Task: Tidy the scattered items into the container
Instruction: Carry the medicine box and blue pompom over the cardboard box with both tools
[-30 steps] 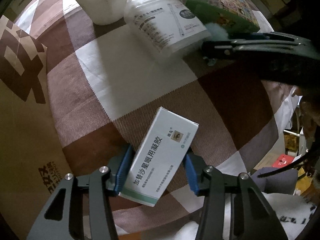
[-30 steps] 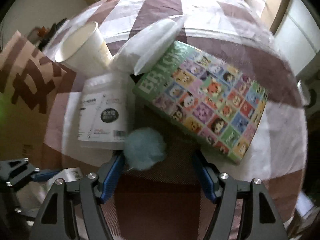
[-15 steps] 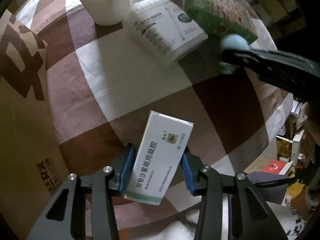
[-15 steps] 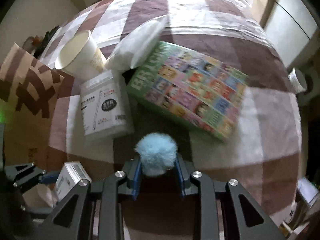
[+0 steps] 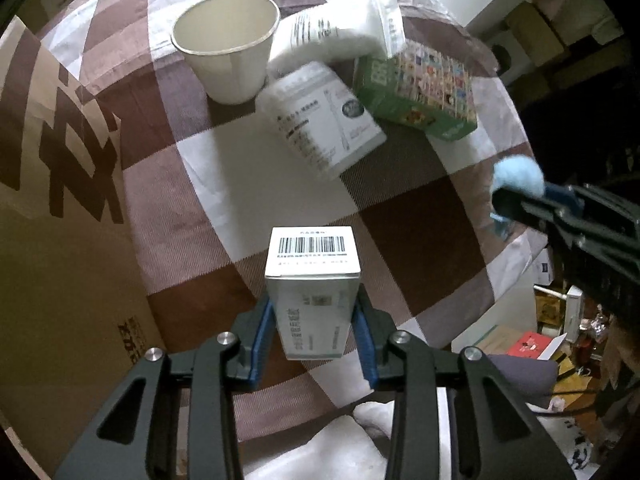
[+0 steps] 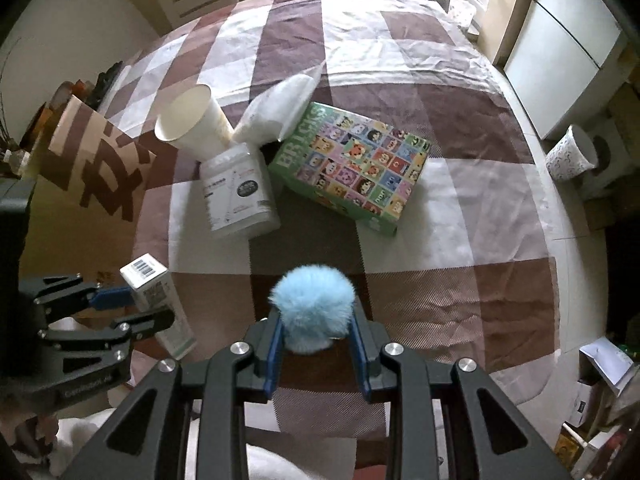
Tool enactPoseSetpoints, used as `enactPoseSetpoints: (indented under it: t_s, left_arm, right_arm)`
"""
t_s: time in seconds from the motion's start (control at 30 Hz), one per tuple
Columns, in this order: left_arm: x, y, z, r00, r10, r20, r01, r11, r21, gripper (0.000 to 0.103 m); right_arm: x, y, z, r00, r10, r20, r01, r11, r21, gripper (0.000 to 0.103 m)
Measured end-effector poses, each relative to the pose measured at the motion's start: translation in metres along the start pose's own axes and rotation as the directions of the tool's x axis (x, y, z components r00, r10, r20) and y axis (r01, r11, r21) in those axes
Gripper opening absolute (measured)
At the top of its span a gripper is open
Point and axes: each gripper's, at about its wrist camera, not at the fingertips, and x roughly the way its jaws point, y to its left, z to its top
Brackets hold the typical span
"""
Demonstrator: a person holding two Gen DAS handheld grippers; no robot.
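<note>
My left gripper point(image 5: 313, 332) is shut on a white medicine box point(image 5: 312, 276) with a barcode end, held upright above the checked bedspread; it also shows in the right wrist view point(image 6: 158, 300). My right gripper point(image 6: 316, 344) is shut on a fluffy light-blue pom-pom point(image 6: 314, 306), lifted off the cloth; it shows at the right of the left wrist view point(image 5: 518, 176). The cardboard box point(image 5: 60, 240) with brown print stands at the left, beside the left gripper.
On the bedspread lie a paper cup point(image 5: 228, 64), a white tub on its side point(image 5: 324, 120), a white packet point(image 5: 340, 36) and a green picture box point(image 5: 420, 88). The bed edge drops off at the right, with clutter on the floor point(image 5: 560, 340).
Both grippers have lifted back from the bed. The left one tipped the medicine box upright. The right one closed on the pom-pom and raised it.
</note>
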Motion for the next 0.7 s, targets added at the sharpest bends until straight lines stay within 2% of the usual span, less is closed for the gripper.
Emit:
enactPoseSetpoints:
  t_s: [0.03,0.27,0.7]
  left_arm:
    - [-0.004,-0.012,0.011,1.000,0.001,0.009,-0.001,1.000,0.001,0.037]
    - [-0.040,-0.018,0.015,0.998,-0.007,0.066,0.005,1.000,0.019,0.037]
    - [-0.072,-0.020,0.005,0.994,-0.036,0.107,0.037,0.999,-0.003,0.037]
  right_arm:
    - [-0.004,0.000,-0.001,1.000,0.001,0.004,-0.001,1.000,0.001,0.029]
    - [-0.031,0.007,0.000,1.000,-0.010,0.028,0.010,1.000,-0.026,0.029]
    - [-0.050,0.031,0.001,0.999,-0.008,0.036,0.011,0.998,-0.062,0.029]
